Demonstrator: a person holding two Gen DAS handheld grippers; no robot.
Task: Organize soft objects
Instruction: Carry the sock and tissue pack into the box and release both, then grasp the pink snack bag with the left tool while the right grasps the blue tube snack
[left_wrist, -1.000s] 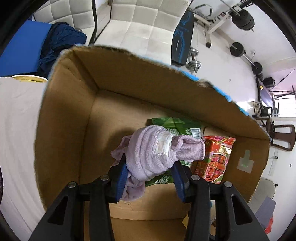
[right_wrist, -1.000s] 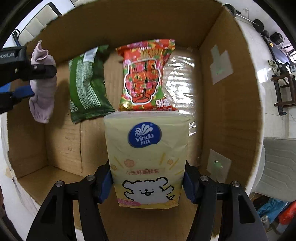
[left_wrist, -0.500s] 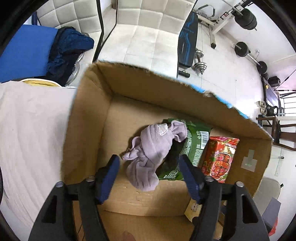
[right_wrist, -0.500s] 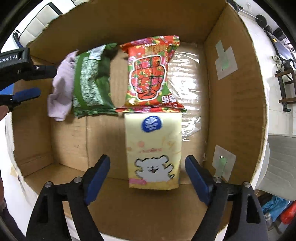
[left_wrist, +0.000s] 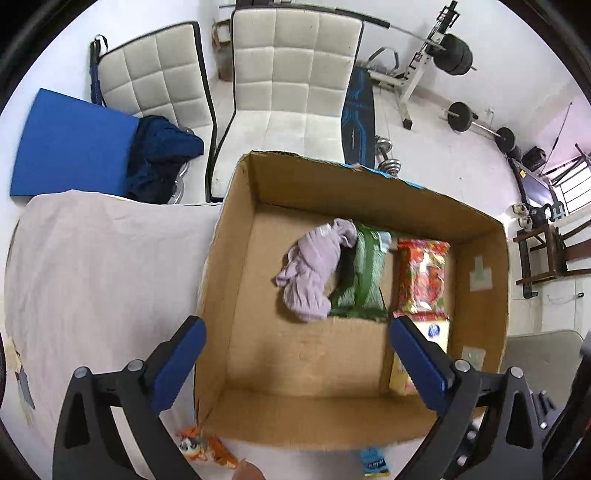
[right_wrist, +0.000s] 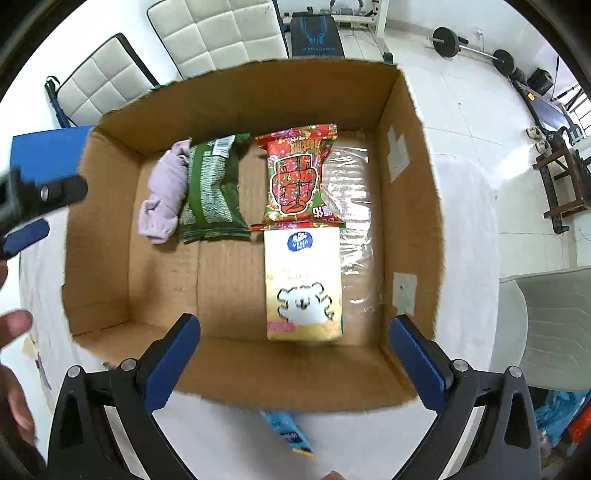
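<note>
Lilac and crumpled, the soft cloth (left_wrist: 310, 269) lies on the floor of the cardboard box (left_wrist: 236, 258), toward its far left, leaning against the green snack bag (left_wrist: 364, 280). Right of the green bag lies the red snack packet (right_wrist: 299, 177), and touching the packet's near edge is the yellow tissue pack (right_wrist: 303, 284) with a white bear printed on it. A sheet of clear plastic (right_wrist: 351, 206) covers the box floor along the right wall.

Above the box, the left claw (left_wrist: 295, 365) has just been opening and now stands wide apart with nothing between its blue pads, the cloth well beyond them. The right claw (right_wrist: 295, 365) has likewise just spread wide and hangs over the near rim, its pads clear of the tissue pack below.

Outside the box, a small orange packet (left_wrist: 199, 446) and a blue packet (right_wrist: 288, 432) lie on the white-covered counter (left_wrist: 92, 277) by its near wall. White padded chairs (left_wrist: 295, 74) stand beyond.
</note>
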